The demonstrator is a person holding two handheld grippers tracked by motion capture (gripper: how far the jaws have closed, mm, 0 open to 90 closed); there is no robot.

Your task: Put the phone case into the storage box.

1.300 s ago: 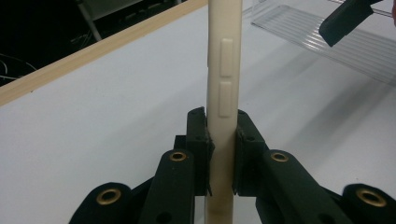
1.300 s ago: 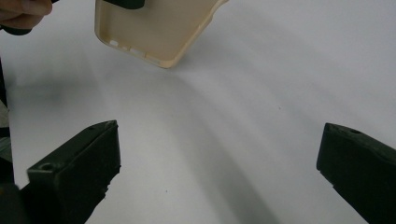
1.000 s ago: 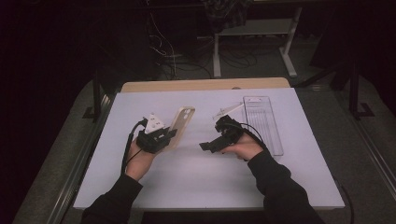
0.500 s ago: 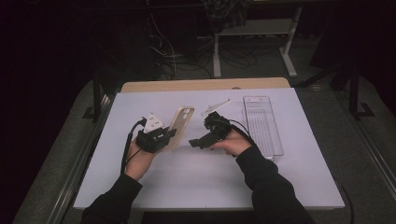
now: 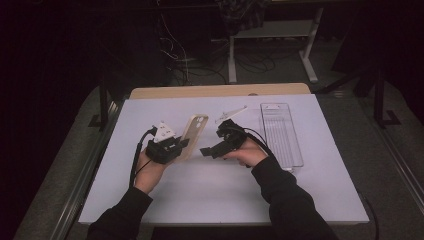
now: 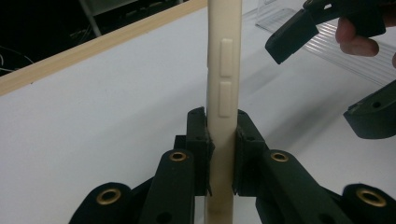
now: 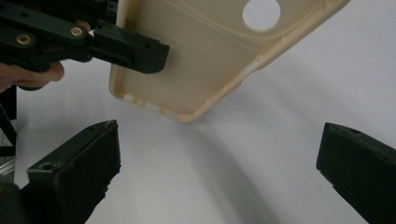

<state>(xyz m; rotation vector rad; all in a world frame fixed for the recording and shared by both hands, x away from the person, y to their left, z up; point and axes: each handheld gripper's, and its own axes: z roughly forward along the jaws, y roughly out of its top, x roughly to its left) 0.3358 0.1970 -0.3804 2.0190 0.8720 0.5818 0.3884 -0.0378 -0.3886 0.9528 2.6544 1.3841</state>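
Note:
A cream phone case [image 5: 195, 127] is held up off the white table, with my left gripper [image 5: 181, 146] shut on its lower end. In the left gripper view the case [image 6: 225, 65] stands edge-on between the pads, its side buttons facing the camera. My right gripper [image 5: 211, 142] sits just right of the case, open, jaws pointing left at it. In the right gripper view the case's [image 7: 210, 51] hollow inside and round camera hole face me, above and beyond my wide-apart jaws [image 7: 219, 163], which hold nothing. The left gripper's fingers [image 7: 130, 49] clamp the case's left end.
A clear ribbed plastic tray [image 5: 281, 132] lies lengthwise at the right of the white table top [image 5: 225, 195]. A small pale flat piece [image 5: 231, 113] lies behind the right hand. A wooden edge [image 5: 220, 91] runs along the far side.
The right hand and its open gripper moved left toward the case, then held still. The left hand and the case stayed put.

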